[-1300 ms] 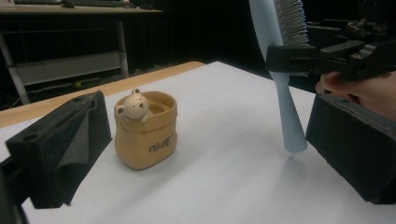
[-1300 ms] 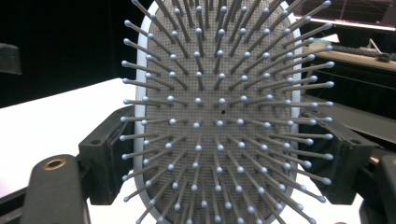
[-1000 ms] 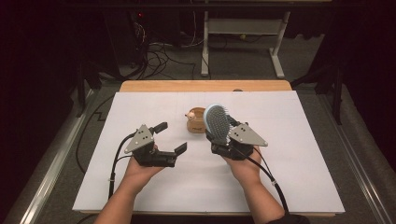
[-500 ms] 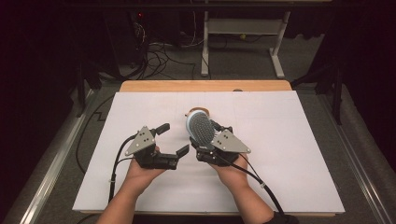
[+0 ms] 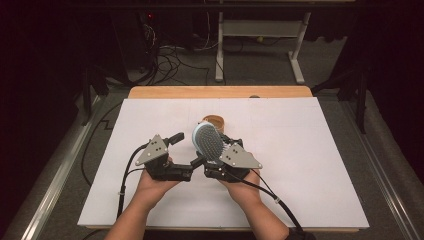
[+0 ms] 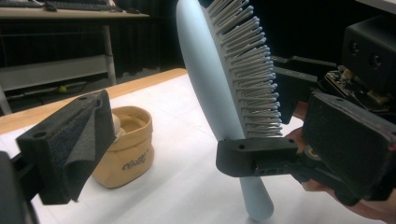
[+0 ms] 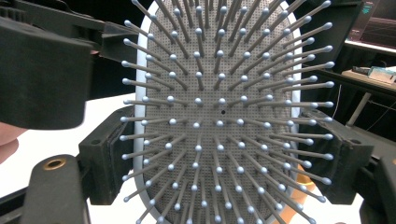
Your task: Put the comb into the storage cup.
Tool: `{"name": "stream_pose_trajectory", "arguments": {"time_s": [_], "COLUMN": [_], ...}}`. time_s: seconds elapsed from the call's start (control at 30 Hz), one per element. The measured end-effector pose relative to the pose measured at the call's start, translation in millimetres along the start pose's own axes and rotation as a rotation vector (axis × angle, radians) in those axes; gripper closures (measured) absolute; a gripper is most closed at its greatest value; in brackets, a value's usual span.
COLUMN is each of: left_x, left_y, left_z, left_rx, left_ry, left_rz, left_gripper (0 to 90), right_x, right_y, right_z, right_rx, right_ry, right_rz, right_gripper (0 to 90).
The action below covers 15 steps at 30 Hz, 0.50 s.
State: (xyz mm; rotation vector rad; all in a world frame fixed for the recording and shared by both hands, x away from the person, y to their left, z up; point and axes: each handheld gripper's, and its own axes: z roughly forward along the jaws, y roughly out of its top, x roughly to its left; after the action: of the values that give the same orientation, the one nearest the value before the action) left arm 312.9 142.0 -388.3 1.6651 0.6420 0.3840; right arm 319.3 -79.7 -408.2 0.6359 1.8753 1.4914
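A pale blue hairbrush (image 5: 206, 141) with grey bristles stands upright above the white table sheet (image 5: 310, 150). My right gripper (image 5: 212, 151) is shut on it, its two jaws pressing the sides of the brush head (image 7: 219, 112) in the right gripper view. My left gripper (image 5: 186, 150) stands open close beside it. In the left gripper view the hairbrush (image 6: 210, 79) rises between the left gripper's (image 6: 210, 140) wide jaws, and neither pad touches it. A tan fabric pouch (image 5: 215, 120) sits on the sheet just behind the brush; the left gripper view shows the pouch (image 6: 126, 144) with something pale inside.
A wooden strip (image 5: 165, 92) runs along the table's far edge. Beyond it are floor cables (image 5: 170, 55) and a white desk frame (image 5: 260, 30). The sheet lies bare to the right and left of the hands.
My right gripper has carried the hairbrush leftward and a little nearer, up beside the left gripper, so the brush now covers part of the pouch. The left hand has stayed put.
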Motion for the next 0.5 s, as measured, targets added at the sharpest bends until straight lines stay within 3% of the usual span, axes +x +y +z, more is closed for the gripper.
{"name": "stream_pose_trajectory", "arguments": {"time_s": [0.3, 0.5], "left_x": [-2.5, -3.0], "left_y": [6.2, 7.6], "left_z": [7.5, 12.9], "left_rx": [0.0, 0.002], "left_ry": [-0.017, -0.029], "left_rz": [-0.012, -0.018], "left_gripper": [8.1, 15.4], "right_x": [-0.5, -0.8], "right_y": [1.0, 2.0], "right_z": [-0.9, -1.9], "right_rx": [0.004, -0.004], "right_ry": [-0.004, -0.006], "right_rz": [-0.009, -0.007], "right_gripper": [20.6, 20.6]}}
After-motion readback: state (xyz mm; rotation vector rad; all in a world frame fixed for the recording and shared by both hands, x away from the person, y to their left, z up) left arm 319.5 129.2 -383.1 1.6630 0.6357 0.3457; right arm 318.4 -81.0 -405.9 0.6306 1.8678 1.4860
